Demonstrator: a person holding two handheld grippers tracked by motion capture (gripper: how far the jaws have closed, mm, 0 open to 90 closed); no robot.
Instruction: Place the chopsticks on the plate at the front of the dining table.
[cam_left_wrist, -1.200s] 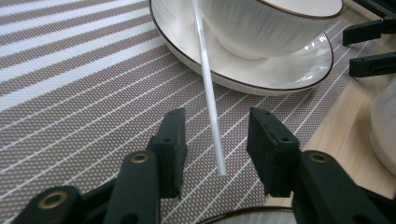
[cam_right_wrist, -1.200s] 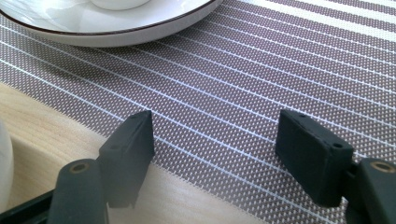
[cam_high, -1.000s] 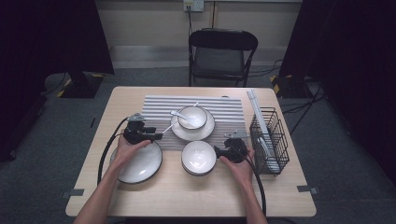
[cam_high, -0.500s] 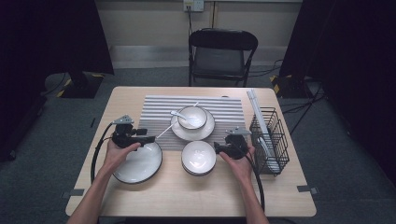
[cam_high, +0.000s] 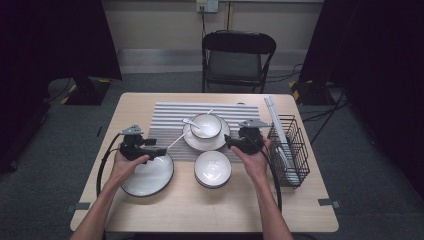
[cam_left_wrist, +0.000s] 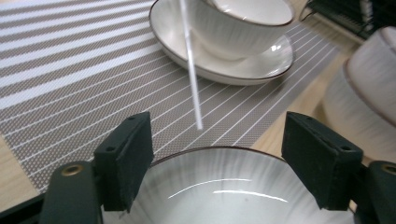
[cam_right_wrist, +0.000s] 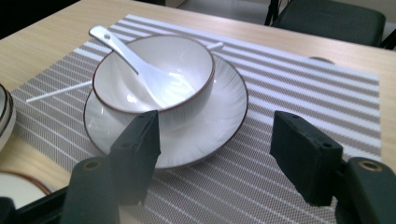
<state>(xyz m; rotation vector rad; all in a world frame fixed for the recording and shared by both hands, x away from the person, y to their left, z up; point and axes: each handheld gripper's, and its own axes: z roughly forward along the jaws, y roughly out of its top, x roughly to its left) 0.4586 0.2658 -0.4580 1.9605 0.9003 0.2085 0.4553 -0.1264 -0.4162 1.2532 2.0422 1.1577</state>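
A white bowl (cam_high: 205, 125) with a white spoon (cam_high: 190, 122) in it sits on a saucer (cam_high: 220, 141) on the striped placemat (cam_high: 170, 115). My right gripper (cam_high: 228, 142) hangs open just right of the saucer and points left at it. In the right gripper view the open gripper (cam_right_wrist: 217, 140) faces the bowl (cam_right_wrist: 154, 79), spoon (cam_right_wrist: 135, 65) and saucer (cam_right_wrist: 219, 116), holding nothing. My left gripper (cam_high: 163, 151) stands open over the far rim of a large plate (cam_high: 147, 177). In the left gripper view the gripper (cam_left_wrist: 219, 144) frames that plate's rim (cam_left_wrist: 224, 186) and a white chopstick (cam_left_wrist: 191, 70).
A stack of small bowls (cam_high: 212, 169) sits in front of the saucer, between my hands. A black wire rack (cam_high: 289, 150) holding plates stands at the table's right edge. A folding chair (cam_high: 237, 57) is behind the table. The chopstick (cam_high: 175, 141) lies slanted on the mat.
My right gripper has moved away from me, from beside the stacked bowls up to the saucer's right edge. My left gripper has drawn back slightly to the left.
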